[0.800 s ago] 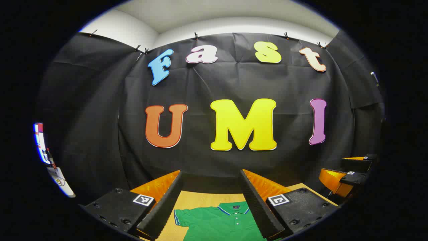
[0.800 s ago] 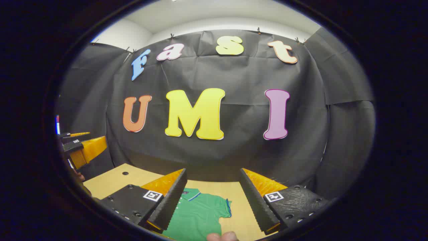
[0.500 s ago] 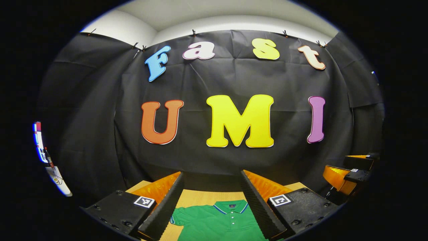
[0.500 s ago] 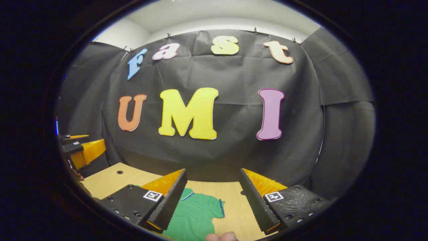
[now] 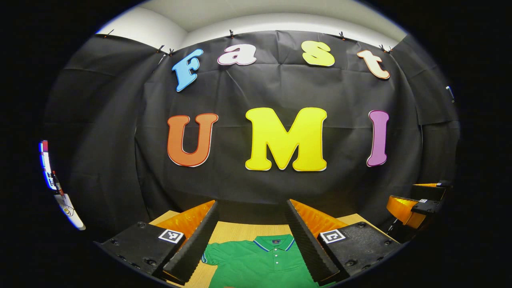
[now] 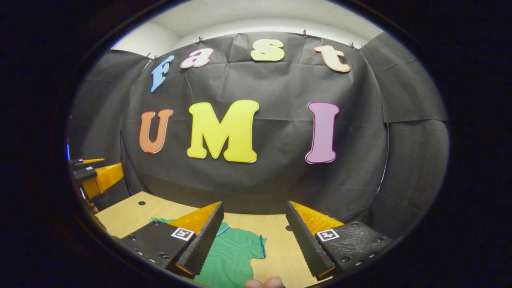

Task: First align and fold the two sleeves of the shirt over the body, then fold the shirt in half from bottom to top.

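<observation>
**A:** so where's everything at? the green polo shirt (image 5: 260, 264) is lying flat on the wooden table (image 6: 128, 212), collar toward the booth wall, buttons up; in the left gripper view it sits right between the left gripper (image 5: 252, 240) fingers, in the right gripper view its one sleeve (image 6: 250, 248) pokes out past the inner finger of the right gripper (image 6: 254, 240)

**B:** both tools gaping wide with nothing between the fingers; both hanging above the table, not touching cloth as far as I can see; sleeves look unfolded, so I'd guess the job hasn't really begun

**A:** how d'you reckon it handles?

**B:** light, soft, floppy knit; it'll sag and drag instead of holding shape, and a single layer may slip out of a shallow pinch; the collar looks like the only stiffish bit

**A:** so grab where?

**B:** I'd pinch each sleeve at its outer hem, near the striped cuff, and carry it over the body; later take the bottom hem corners; those are out of shot though
</observation>
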`<state>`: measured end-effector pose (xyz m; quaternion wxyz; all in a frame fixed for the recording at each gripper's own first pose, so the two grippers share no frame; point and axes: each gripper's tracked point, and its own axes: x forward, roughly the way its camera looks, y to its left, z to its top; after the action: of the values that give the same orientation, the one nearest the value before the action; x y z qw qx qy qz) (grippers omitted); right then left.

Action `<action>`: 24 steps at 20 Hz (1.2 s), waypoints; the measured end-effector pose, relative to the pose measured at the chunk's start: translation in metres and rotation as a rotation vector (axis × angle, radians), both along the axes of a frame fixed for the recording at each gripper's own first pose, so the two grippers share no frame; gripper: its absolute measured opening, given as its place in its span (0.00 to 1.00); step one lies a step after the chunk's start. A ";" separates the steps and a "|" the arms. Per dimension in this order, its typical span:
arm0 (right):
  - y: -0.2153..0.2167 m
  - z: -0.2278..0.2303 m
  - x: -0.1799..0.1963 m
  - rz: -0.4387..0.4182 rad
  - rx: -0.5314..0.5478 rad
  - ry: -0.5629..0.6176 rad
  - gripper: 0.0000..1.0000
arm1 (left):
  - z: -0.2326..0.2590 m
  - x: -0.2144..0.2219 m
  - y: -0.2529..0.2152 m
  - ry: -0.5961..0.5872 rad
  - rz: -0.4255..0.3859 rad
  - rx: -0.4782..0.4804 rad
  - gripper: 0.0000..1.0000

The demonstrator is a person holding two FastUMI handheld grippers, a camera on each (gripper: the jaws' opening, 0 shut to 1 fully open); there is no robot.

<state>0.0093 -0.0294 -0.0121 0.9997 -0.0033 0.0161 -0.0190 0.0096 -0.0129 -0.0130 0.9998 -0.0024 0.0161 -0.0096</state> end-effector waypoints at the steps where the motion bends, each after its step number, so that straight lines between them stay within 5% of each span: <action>1: -0.003 -0.003 0.001 -0.003 -0.010 0.007 0.96 | 0.001 -0.001 0.000 -0.006 -0.003 -0.004 1.00; 11: -0.017 -0.113 0.035 0.039 -0.023 0.261 0.97 | -0.014 -0.008 -0.003 0.036 -0.002 0.027 1.00; 24: -0.046 -0.285 0.155 0.077 0.066 0.629 0.95 | -0.039 0.001 -0.013 0.107 0.085 0.034 1.00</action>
<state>0.1641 -0.0755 -0.2975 0.9452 0.0230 0.3249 0.0215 0.0108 -0.0256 -0.0516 0.9969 0.0135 0.0695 0.0335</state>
